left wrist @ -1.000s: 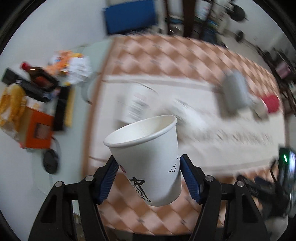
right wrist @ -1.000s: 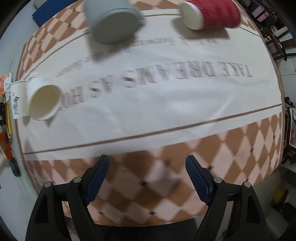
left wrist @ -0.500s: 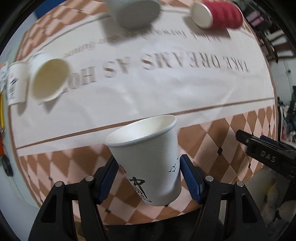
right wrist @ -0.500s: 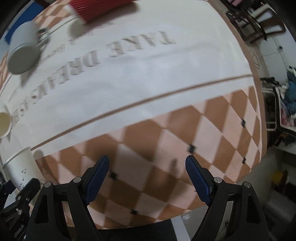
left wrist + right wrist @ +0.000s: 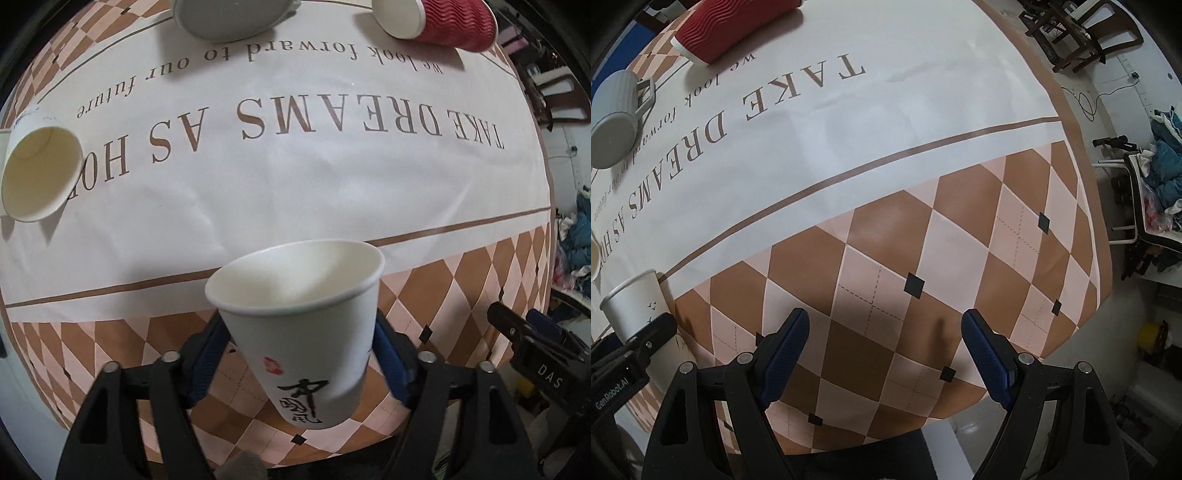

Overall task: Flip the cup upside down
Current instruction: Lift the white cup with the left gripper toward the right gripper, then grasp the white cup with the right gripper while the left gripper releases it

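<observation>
Paper cup [image 5: 299, 325]: white, ink-marked, mouth up and tilted, held off the bench [image 5: 332, 184] above the near diamond border.
Left hand-held gripper [image 5: 297, 354]: blue pads clamped on the cup's lower wall.
Right hand-held gripper [image 5: 884, 354]: jaws spread, holding nothing, hovering beside.
Step in hand: judged as the roll-over; turn the wrist steadily, keep the squeeze light so thin paper does not buckle.
Landing: rim flat on open cloth.
Farther off: a second white cup [image 5: 38, 173], grey mug [image 5: 229, 16], red ribbed cup [image 5: 439, 20] lying down; stay well apart.
</observation>
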### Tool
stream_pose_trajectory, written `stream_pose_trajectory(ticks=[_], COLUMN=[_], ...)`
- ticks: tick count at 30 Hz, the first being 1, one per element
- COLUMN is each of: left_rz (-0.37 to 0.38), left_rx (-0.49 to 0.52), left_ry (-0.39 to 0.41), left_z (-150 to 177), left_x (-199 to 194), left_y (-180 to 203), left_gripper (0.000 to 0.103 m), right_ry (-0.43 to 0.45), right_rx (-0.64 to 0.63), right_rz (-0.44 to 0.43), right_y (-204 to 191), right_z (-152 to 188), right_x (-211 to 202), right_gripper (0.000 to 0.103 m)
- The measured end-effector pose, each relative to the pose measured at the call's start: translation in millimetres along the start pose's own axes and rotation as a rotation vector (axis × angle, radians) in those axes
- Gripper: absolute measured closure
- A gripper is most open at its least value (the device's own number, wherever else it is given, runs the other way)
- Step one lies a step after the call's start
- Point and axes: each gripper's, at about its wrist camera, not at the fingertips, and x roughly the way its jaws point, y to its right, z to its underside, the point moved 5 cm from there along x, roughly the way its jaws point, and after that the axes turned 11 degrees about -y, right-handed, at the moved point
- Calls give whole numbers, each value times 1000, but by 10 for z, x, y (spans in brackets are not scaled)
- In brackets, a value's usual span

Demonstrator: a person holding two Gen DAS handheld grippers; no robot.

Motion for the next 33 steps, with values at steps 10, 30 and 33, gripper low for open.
stream_pose_trajectory(ticks=[10,30,33], left_rz=[110,-205,-174], left_rx=[-74,-406,-423], left_ry=[76,124,102], left_z=[177,1052,1091], left_x=[-330,-113,80], left_y=[-61,-1458,-1549], left_gripper=[4,1,1], right_ry=[53,709,726], right_rx=[-26,-2056,-2256], right_rz=[-92,1172,1313], right_y=[-217,-2183,-2197], right_z=[-181,1190,1296], right_x=[-122,-363,-122], right_gripper=[16,17,27])
